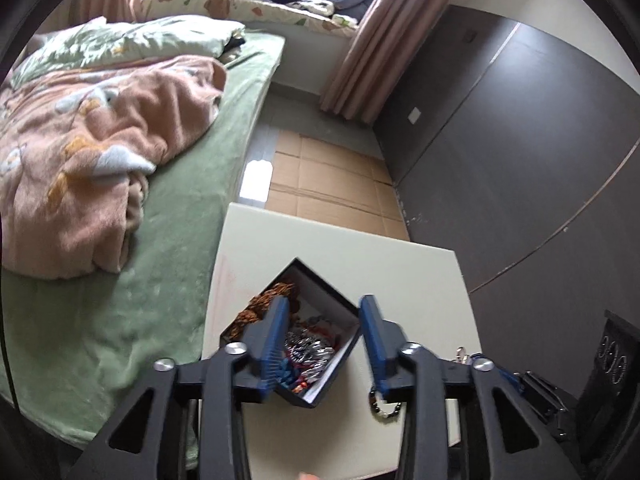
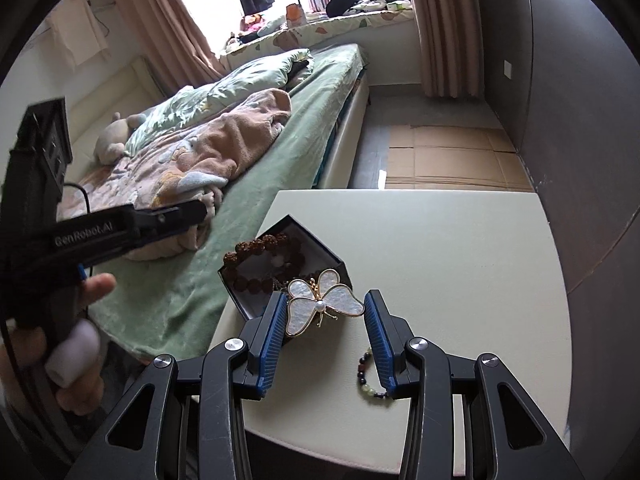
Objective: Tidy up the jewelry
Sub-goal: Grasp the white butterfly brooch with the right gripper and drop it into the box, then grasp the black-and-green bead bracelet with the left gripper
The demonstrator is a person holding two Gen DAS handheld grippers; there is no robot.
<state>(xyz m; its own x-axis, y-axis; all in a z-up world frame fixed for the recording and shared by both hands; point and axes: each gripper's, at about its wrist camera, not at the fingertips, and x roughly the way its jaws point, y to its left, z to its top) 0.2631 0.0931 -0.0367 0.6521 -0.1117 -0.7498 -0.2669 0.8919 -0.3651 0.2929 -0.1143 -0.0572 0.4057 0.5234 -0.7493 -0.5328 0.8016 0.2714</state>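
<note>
An open black jewelry box (image 1: 335,292) stands on a white table (image 1: 400,268), and in the right wrist view the box (image 2: 320,254) sits at the table's left edge. It holds a brown bead bracelet (image 1: 276,298) and silver pieces (image 1: 310,350). My left gripper (image 1: 324,300) is open above the box, one finger over its inside and the other just outside its right corner, gripping nothing. My right gripper (image 2: 326,294) is shut on a pearly white butterfly brooch (image 2: 340,300), lifted in front of the box. A multicoloured bead bracelet (image 2: 370,384) lies on the table, partly hidden by a finger.
A bed (image 2: 248,240) with a green sheet and a pink blanket (image 1: 100,152) borders the table on the left. A hand (image 2: 80,332) holds the left gripper's handle. Flat cardboard (image 2: 448,160) covers the floor beyond the table; a dark wall (image 1: 520,160) runs on the right.
</note>
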